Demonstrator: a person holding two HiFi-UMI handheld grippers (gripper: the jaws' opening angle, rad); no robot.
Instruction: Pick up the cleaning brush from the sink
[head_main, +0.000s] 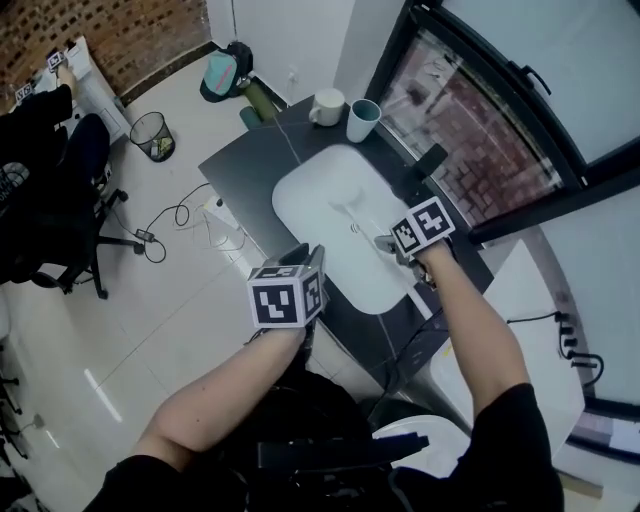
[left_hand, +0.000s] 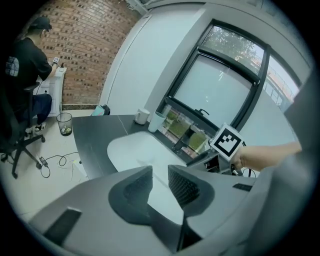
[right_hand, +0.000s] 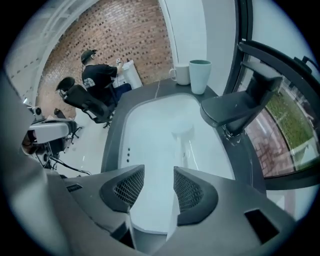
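A white sink is set into a dark counter. The cleaning brush is pale and hard to tell from the basin; it lies on the sink floor with its thin handle running toward me, and shows faintly in the head view as the brush. My right gripper hangs open over the near part of the basin, a short way short of the brush, nothing between its pads. It is at the sink's right rim in the head view. My left gripper is open and empty, at the sink's near left edge.
A dark faucet juts over the basin's right side. A white mug and a teal cup stand at the far end of the counter. A window runs along the right. A person sits at a desk far left; a bin and cables lie on the floor.
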